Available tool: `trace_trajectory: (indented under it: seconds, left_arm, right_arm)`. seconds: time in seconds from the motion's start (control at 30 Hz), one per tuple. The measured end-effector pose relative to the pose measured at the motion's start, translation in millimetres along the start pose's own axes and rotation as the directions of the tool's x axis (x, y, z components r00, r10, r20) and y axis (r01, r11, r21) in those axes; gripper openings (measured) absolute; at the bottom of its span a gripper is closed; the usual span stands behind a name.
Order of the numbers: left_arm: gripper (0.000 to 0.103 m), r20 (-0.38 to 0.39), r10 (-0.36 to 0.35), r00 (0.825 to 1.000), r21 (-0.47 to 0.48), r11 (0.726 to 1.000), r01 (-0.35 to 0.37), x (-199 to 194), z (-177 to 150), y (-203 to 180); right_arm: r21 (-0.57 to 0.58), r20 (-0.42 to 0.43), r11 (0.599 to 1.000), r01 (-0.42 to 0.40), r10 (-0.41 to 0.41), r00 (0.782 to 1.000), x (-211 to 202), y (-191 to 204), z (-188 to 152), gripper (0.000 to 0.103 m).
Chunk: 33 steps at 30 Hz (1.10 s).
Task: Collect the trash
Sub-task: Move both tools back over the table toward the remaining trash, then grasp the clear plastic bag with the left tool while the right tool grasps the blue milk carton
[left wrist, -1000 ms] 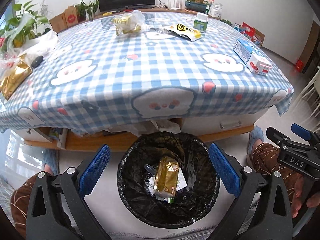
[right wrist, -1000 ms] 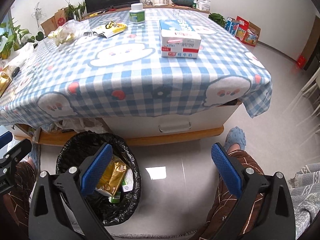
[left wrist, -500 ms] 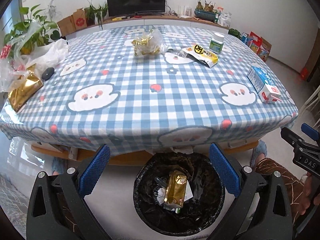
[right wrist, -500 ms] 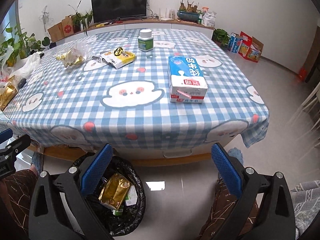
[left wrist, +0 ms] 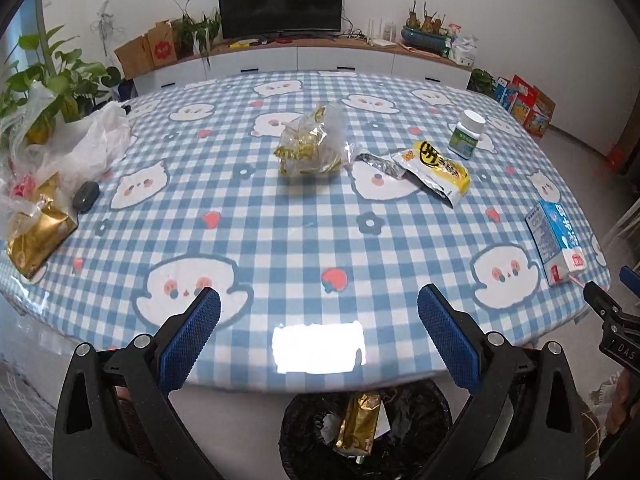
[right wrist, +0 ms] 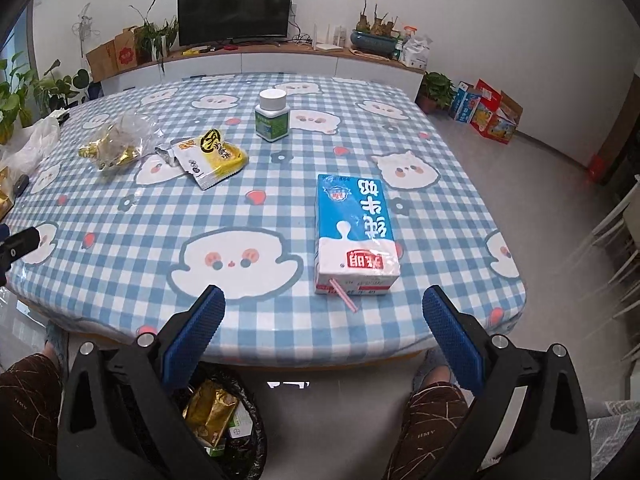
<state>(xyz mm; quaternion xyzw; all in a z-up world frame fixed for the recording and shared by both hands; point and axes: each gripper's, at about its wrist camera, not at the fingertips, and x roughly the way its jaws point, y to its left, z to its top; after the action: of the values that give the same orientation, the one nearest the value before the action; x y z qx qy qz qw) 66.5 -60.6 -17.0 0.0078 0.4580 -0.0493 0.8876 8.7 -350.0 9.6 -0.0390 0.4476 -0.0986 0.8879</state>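
A table draped in a blue-and-white checked tablecloth [left wrist: 304,232] with cartoon faces filled a living room; behind it stood a white sideboard [left wrist: 344,60] carrying a dark television [left wrist: 280,4], with potted plants [left wrist: 48,88] by the left edge and coloured boxes [right wrist: 486,110] on the floor at the right wall. Both the left gripper [left wrist: 319,328] and the right gripper [right wrist: 323,326] hung released and empty over the near edge. A milk carton [right wrist: 354,236] with a pink straw lay near the near right corner; a yellow snack packet [right wrist: 212,156], a crumpled clear wrapper [left wrist: 314,144] and a green pill bottle [right wrist: 273,116] sat toward the middle. A gold pouch [left wrist: 38,236] and white plastic bag [left wrist: 92,140] lay at the left edge. A black-lined trash bin [left wrist: 416,424] stood on the floor below the near edge, holding a gold packet [left wrist: 358,422].
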Motion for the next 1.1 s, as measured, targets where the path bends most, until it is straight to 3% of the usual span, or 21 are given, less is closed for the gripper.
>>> trace_trajectory:
  seconds: [0.43,0.73,0.8,0.93,1.1]
  left_arm:
    - [0.097,-0.035,0.028,0.999,0.000,1.000,-0.028,90,110,5]
    - [0.096,-0.098,0.050,0.994,-0.005,0.999,-0.051,147,143,1]
    - [0.092,-0.112,0.067,0.991,0.009,0.998,-0.066,156,144,-1]
    - [0.072,-0.144,0.067,0.987,-0.001,0.998,-0.068,167,141,-3]
    - [0.060,-0.145,0.075,0.987,-0.017,0.997,-0.079,165,138,-4]
  right_arm:
    - [0.089,-0.118,0.996,-0.005,0.015,0.993,77,-24,53,0.095]
    - [0.109,-0.189,0.994,0.001,0.020,0.982,110,-24,61,0.095]
    - [0.112,-0.202,0.994,0.003,0.020,0.979,114,-24,61,0.092]
    - [0.128,-0.228,0.992,0.003,0.026,0.973,120,-25,59,0.084]
    - [0.129,-0.250,0.992,0.014,0.019,0.968,123,-25,57,0.073]
